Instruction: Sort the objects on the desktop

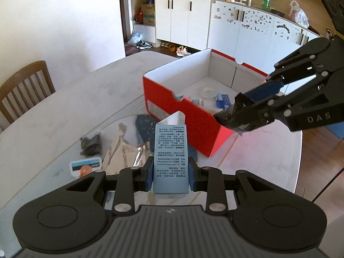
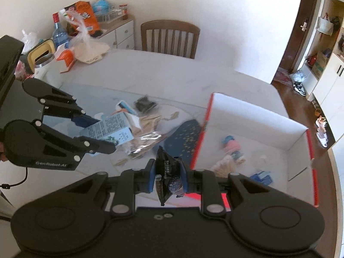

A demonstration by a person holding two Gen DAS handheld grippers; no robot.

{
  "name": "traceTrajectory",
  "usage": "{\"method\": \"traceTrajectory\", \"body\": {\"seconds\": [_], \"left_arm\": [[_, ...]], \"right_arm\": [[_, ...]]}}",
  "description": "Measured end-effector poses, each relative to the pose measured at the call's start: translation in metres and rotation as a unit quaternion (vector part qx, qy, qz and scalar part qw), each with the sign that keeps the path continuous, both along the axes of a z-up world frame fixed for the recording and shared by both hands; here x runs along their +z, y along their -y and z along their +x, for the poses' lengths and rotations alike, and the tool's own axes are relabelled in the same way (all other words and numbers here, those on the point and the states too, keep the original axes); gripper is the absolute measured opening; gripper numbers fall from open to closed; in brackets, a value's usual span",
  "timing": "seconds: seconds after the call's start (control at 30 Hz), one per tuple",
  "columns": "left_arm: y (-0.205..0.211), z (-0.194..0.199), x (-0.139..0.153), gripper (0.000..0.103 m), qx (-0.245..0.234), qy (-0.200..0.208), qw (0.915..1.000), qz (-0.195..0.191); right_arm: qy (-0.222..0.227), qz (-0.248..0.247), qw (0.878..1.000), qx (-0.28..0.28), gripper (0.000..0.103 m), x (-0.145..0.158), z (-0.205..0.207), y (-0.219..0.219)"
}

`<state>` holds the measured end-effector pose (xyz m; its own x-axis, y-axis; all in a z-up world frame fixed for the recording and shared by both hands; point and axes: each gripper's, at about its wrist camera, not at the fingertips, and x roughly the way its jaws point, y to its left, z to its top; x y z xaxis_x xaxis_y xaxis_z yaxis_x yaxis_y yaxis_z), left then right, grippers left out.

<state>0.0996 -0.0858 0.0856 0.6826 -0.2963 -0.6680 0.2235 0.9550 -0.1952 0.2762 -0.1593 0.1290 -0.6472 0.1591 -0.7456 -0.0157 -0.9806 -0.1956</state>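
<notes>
Pale-blue carton (image 1: 171, 161) — one — was clamped in the left gripper (image 1: 171, 175), long axis pointing toward the one red box (image 1: 185, 116). Right gripper (image 2: 168, 175) was clamped on one black packet (image 2: 168, 178) beside that box.

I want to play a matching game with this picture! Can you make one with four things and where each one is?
Things:
1. light blue carton
2. black snack packet
3. tape roll
4. dark blue pouch

Places:
A. inside the red box
B. in the left gripper
C. lying on the table beside the red box
D. in the right gripper

Pairs: 1-B, 2-D, 3-A, 4-C
</notes>
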Motion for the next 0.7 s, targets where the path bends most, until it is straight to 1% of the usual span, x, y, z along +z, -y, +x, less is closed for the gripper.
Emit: {"method": "traceTrajectory", "body": {"seconds": [0.13, 0.3, 0.53, 0.7], "left_arm": [[0.014, 0.012, 0.005, 0.030, -0.005, 0.000, 1.0000, -0.001], [0.032, 0.032, 0.012, 0.030, -0.011, -0.007, 0.9998, -0.018], [0.062, 0.061, 0.020, 0.030, -0.018, -0.007, 0.9997, -0.017], [0.081, 0.086, 0.022, 0.030, -0.023, -0.015, 0.9995, -0.015]], "right_arm": [[-0.008, 0.006, 1.000, -0.005, 0.023, 0.007, 0.004, -0.018], [-0.017, 0.013, 1.000, -0.006, 0.023, 0.014, 0.010, -0.042], [-0.014, 0.017, 1.000, -0.014, 0.023, 0.015, 0.012, -0.083], [-0.006, 0.021, 1.000, -0.022, 0.023, 0.010, 0.010, -0.112]]}}
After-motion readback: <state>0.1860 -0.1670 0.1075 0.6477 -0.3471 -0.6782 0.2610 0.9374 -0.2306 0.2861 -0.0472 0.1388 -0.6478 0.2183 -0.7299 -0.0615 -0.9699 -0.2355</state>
